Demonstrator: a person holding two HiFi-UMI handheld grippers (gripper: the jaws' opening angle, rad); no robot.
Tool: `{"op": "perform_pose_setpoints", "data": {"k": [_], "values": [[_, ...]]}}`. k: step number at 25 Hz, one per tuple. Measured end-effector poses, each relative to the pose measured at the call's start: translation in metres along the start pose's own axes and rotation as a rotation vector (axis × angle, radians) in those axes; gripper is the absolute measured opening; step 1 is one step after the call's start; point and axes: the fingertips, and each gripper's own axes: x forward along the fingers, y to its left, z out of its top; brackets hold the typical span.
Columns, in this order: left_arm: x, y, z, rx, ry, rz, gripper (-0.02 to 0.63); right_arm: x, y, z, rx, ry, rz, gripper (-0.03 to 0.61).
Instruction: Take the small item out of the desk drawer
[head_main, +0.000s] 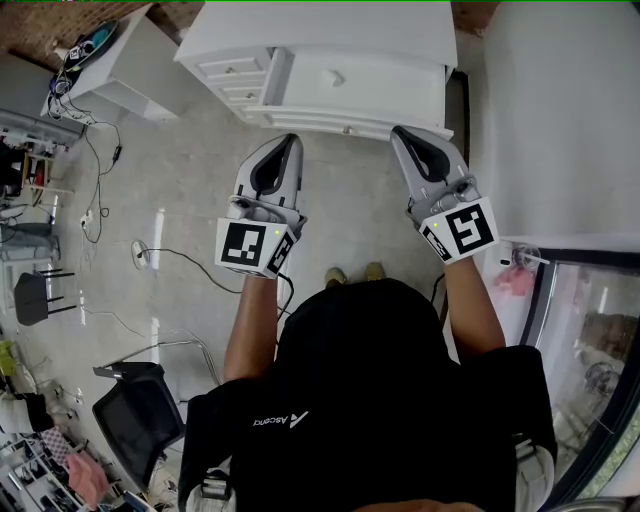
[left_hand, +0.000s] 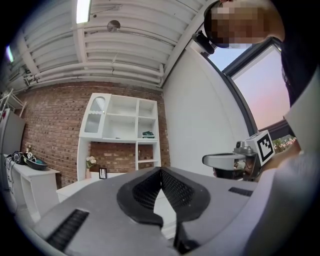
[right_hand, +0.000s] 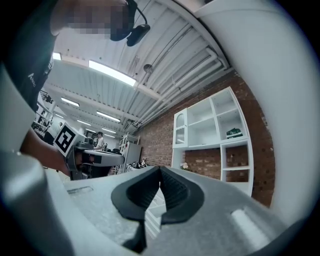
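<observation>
The white desk (head_main: 320, 40) stands ahead of me, with small drawers (head_main: 235, 78) on its left side and a wider drawer front with a knob (head_main: 340, 78) in the middle. No small item shows in any view. My left gripper (head_main: 291, 141) is held up in front of the desk, shut and empty. My right gripper (head_main: 399, 132) is beside it, its tip close to the desk's front edge, also shut and empty. In the left gripper view the jaws (left_hand: 161, 170) meet with nothing between them. The right gripper view shows its jaws (right_hand: 160, 169) closed the same way.
A white wall panel (head_main: 560, 110) rises at the right, with a glass door (head_main: 590, 330) below it. A black chair (head_main: 140, 410) and cables (head_main: 170, 255) are on the floor at the left. A white shelf unit (left_hand: 120, 130) stands against the brick wall.
</observation>
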Motion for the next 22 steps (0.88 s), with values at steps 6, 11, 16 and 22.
{"op": "perform_pose_setpoints", "data": {"k": [6,11,16,22], "values": [[0.013,-0.003,-0.006,0.017,0.002,0.034,-0.002,0.004,-0.018,-0.008,-0.01,0.021,0.011,0.109],[0.022,-0.004,-0.013,0.018,0.011,0.072,-0.002,0.009,-0.034,-0.021,-0.021,0.037,0.027,0.181],[0.032,0.008,-0.017,0.01,0.021,0.121,-0.002,0.02,-0.047,-0.036,-0.015,0.066,0.046,0.209],[0.049,0.042,-0.02,0.011,-0.001,0.151,-0.002,0.05,-0.06,-0.054,-0.013,0.098,0.05,0.21]]}}
